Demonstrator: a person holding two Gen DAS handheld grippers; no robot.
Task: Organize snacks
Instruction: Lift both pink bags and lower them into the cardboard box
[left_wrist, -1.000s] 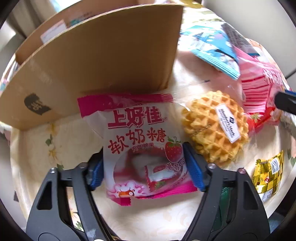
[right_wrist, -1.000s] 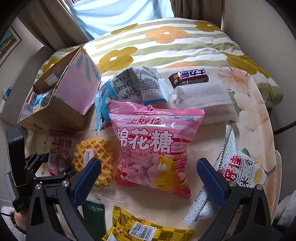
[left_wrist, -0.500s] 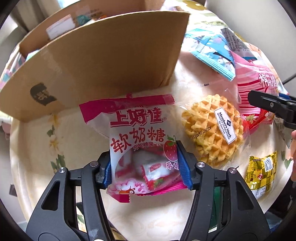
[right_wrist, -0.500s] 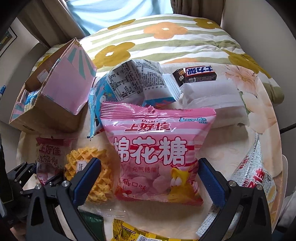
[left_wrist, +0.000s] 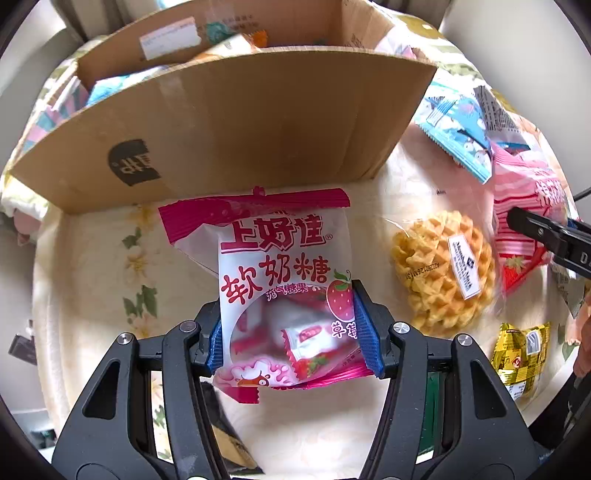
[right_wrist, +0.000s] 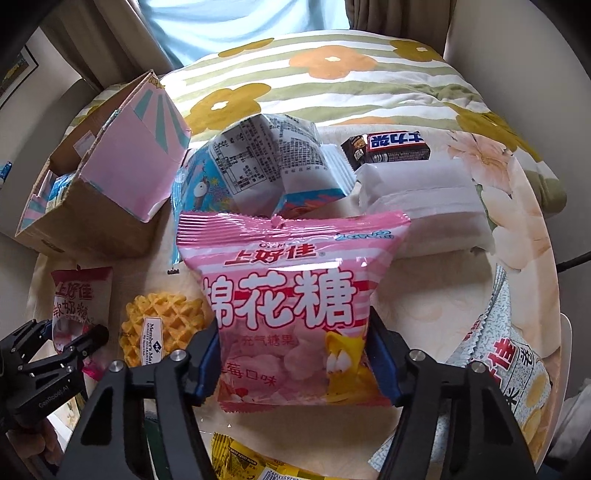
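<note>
My left gripper (left_wrist: 290, 338) is shut on a small pink-and-white strawberry candy bag (left_wrist: 280, 280), just in front of the open cardboard box (left_wrist: 221, 125). The same bag (right_wrist: 79, 299) and the left gripper (right_wrist: 70, 336) show at the left of the right wrist view. My right gripper (right_wrist: 295, 360) is shut on the lower part of a large pink marshmallow bag (right_wrist: 288, 295). This bag shows at the right edge of the left wrist view (left_wrist: 524, 206). The box (right_wrist: 103, 184) stands at the left in the right wrist view and holds several packets.
A wrapped waffle (left_wrist: 441, 269) lies between the two bags. A blue snack bag (right_wrist: 258, 162), a dark chocolate bar (right_wrist: 388, 147), a white packet (right_wrist: 421, 206), a grey-white bag (right_wrist: 506, 350) and a yellow packet (left_wrist: 521, 358) lie on the flowered cloth (right_wrist: 332, 66).
Both grippers have closed on their bags. The left one has squeezed the candy bag and moved toward the box; the right one moved forward onto the marshmallow bag.
</note>
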